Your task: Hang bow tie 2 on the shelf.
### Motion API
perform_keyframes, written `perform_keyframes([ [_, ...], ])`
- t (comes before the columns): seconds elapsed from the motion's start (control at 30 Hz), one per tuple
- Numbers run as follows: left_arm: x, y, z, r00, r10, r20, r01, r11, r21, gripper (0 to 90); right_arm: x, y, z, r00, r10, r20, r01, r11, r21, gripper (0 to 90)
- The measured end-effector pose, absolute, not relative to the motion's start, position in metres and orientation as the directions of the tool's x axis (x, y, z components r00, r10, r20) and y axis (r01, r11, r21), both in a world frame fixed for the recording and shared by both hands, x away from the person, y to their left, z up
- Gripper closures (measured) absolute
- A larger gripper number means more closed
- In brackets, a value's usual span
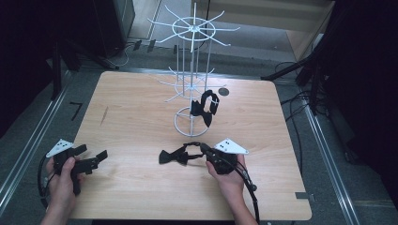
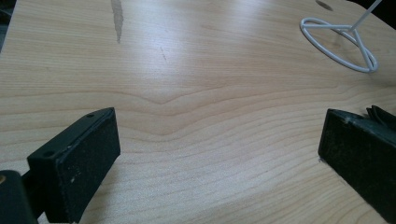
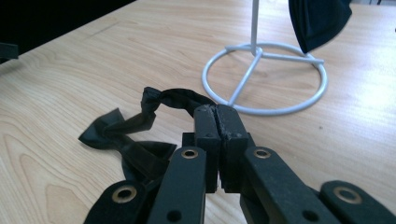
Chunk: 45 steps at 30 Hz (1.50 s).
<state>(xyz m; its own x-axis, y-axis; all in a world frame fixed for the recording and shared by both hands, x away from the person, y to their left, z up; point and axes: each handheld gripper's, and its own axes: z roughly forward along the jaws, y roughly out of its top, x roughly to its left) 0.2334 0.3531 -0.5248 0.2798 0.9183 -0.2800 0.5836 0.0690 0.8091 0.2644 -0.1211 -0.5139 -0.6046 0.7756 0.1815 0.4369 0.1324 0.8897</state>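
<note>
A black bow tie [image 1: 171, 156] lies on the wooden table [image 1: 131, 122] in front of the white wire rack [image 1: 192, 33]. My right gripper [image 1: 204, 149] sits just right of it, jaws shut on the tie's thin strap. In the right gripper view the strap [image 3: 180, 98] curls out from the pinched tips of the right gripper [image 3: 217, 112] toward the bow [image 3: 126, 128]. A second black bow tie [image 1: 205, 107] hangs from a lower hook of the rack. My left gripper [image 1: 94, 153] rests at the near left, open, with bare wood between its pads [image 2: 93, 154].
The rack's round base ring [image 3: 280, 109] stands just beyond the right gripper, with the hanging tie [image 3: 317, 21] above it. The same base ring [image 2: 336, 46] lies far right in the left gripper view. Cables and dark stands surround the table.
</note>
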Motion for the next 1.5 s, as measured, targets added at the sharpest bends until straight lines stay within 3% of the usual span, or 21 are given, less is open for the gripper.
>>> perform_keyframes([
  [1.5,0.233,0.353,-0.525,0.279,0.919,-0.277,0.583,0.067,0.81,0.0,0.255,-0.12,-0.48,-0.64,0.754,0.151,0.331,0.093,0.939,89.9],
])
